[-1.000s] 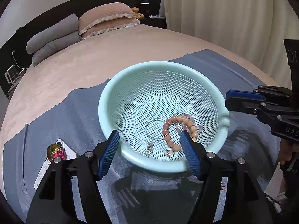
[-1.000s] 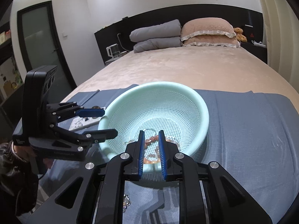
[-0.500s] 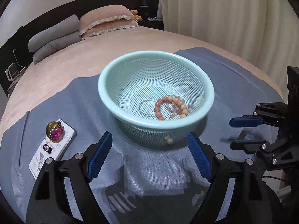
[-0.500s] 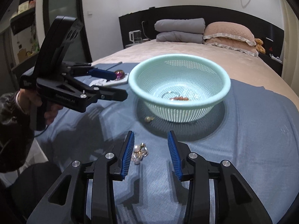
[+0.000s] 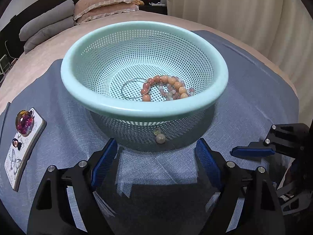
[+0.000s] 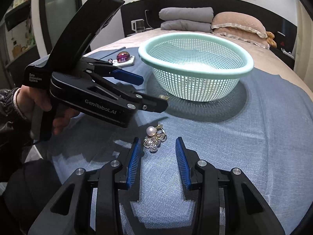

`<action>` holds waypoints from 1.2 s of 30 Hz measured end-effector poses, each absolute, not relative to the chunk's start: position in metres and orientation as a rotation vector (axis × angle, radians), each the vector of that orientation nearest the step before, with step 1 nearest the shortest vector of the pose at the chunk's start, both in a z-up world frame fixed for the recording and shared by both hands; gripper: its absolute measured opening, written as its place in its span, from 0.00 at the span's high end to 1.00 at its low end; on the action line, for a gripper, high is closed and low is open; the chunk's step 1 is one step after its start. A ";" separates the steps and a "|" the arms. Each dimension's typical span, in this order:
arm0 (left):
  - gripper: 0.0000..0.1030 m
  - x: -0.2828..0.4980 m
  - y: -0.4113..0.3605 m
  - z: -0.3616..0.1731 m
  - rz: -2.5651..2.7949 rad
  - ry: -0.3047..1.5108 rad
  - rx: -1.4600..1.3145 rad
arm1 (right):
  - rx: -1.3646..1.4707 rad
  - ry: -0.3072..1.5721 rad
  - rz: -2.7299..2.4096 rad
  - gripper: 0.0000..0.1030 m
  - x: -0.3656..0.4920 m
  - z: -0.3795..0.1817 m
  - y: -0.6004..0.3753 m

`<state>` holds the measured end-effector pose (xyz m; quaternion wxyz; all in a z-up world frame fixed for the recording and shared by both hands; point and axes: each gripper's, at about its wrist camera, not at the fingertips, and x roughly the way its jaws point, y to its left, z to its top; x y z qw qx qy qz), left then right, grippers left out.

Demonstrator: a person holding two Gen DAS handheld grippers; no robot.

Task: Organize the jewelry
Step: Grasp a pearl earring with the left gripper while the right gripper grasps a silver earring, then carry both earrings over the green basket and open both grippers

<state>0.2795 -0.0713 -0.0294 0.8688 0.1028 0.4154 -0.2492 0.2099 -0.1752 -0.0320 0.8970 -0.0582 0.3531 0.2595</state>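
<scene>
The left gripper (image 5: 156, 152) has its blue-padded fingers (image 5: 103, 160) spread wide at the bottom of its own view, holding nothing and touching nothing; they sit on either side of a single pearl earring (image 5: 160, 137) that lies on the blue cloth (image 5: 254, 98) against the foot of the basket (image 5: 125, 109). The right gripper (image 6: 158, 152) has its fingers (image 6: 135, 156) parted about halfway at the bottom of its view, also empty. Just ahead of its left pad, slightly left of centre, lies a small cluster of earrings (image 6: 154, 139) with a white pearl on top, resting on the cloth and clear of both pads.

Further up, in the middle of the left view, the mint green basket holds a beaded bracelet (image 5: 168, 90) of orange and pink beads and a thin wire hoop (image 5: 133, 88) on its floor. At the left edge lies a phone (image 5: 21, 148) with a purple glass bead grip. Pillows (image 5: 101, 4) sit at the upper left.
</scene>
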 end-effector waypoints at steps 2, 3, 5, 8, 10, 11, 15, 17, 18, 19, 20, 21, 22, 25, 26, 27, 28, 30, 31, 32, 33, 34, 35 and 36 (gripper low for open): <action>0.21 0.283 -0.072 -0.032 -0.517 0.883 0.194 | -0.118 0.722 0.519 0.74 0.209 -0.033 -0.175; 0.21 0.285 -0.073 -0.034 -0.517 0.886 0.186 | -0.121 0.723 0.507 0.77 0.209 -0.034 -0.174; 0.30 0.287 -0.074 -0.037 -0.524 0.895 0.184 | -0.128 0.724 0.483 0.90 0.208 -0.037 -0.174; 0.48 0.288 -0.079 -0.041 -0.494 0.893 0.220 | -0.109 0.729 0.473 0.92 0.208 -0.035 -0.177; 0.67 0.291 -0.080 -0.041 -0.502 0.905 0.206 | -0.112 0.727 0.465 0.92 0.204 -0.035 -0.178; 0.75 0.291 -0.081 -0.042 -0.514 0.911 0.201 | -0.108 0.726 0.463 0.92 0.202 -0.034 -0.178; 0.89 0.287 -0.085 -0.042 -0.527 0.910 0.221 | -0.080 0.714 0.447 0.92 0.192 -0.030 -0.187; 0.89 0.285 -0.081 -0.041 -0.529 0.921 0.193 | -0.068 0.708 0.438 0.92 0.188 -0.026 -0.193; 0.89 0.284 -0.079 -0.041 -0.534 0.931 0.176 | -0.063 0.706 0.434 0.92 0.186 -0.024 -0.196; 0.89 0.283 -0.077 -0.040 -0.536 0.941 0.164 | -0.060 0.705 0.427 0.92 0.185 -0.021 -0.199; 0.89 0.282 -0.075 -0.039 -0.534 0.950 0.154 | -0.058 0.706 0.418 0.92 0.185 -0.019 -0.202; 0.89 0.281 -0.074 -0.038 -0.530 0.955 0.145 | -0.056 0.706 0.407 0.92 0.185 -0.017 -0.204; 0.89 0.280 -0.070 -0.036 -0.526 0.958 0.135 | -0.053 0.705 0.398 0.92 0.186 -0.014 -0.206; 0.89 0.268 -0.060 -0.030 -0.530 0.957 0.108 | -0.038 0.697 0.372 0.92 0.185 -0.006 -0.212; 0.89 0.265 -0.057 -0.027 -0.533 0.955 0.100 | -0.036 0.693 0.367 0.92 0.185 -0.002 -0.214; 0.89 0.261 -0.053 -0.024 -0.532 0.952 0.094 | -0.040 0.686 0.361 0.92 0.185 0.000 -0.215; 0.89 0.258 -0.049 -0.020 -0.532 0.946 0.088 | -0.043 0.678 0.358 0.92 0.185 0.003 -0.217; 0.89 0.252 -0.042 -0.009 -0.531 0.929 0.080 | -0.051 0.656 0.354 0.92 0.187 0.011 -0.220; 0.89 0.249 -0.038 -0.004 -0.526 0.918 0.082 | -0.056 0.645 0.352 0.92 0.189 0.016 -0.221; 0.89 0.246 -0.035 0.003 -0.522 0.904 0.084 | -0.064 0.631 0.349 0.92 0.191 0.021 -0.221; 0.89 0.244 -0.033 0.010 -0.524 0.893 0.083 | -0.074 0.612 0.345 0.92 0.193 0.026 -0.221; 0.89 0.245 -0.035 0.018 -0.522 0.882 0.091 | -0.081 0.595 0.342 0.92 0.196 0.032 -0.221; 0.89 0.243 -0.035 0.024 -0.512 0.875 0.110 | -0.086 0.579 0.341 0.92 0.199 0.038 -0.222; 0.89 0.244 -0.035 0.031 -0.499 0.868 0.127 | -0.091 0.559 0.340 0.92 0.203 0.044 -0.222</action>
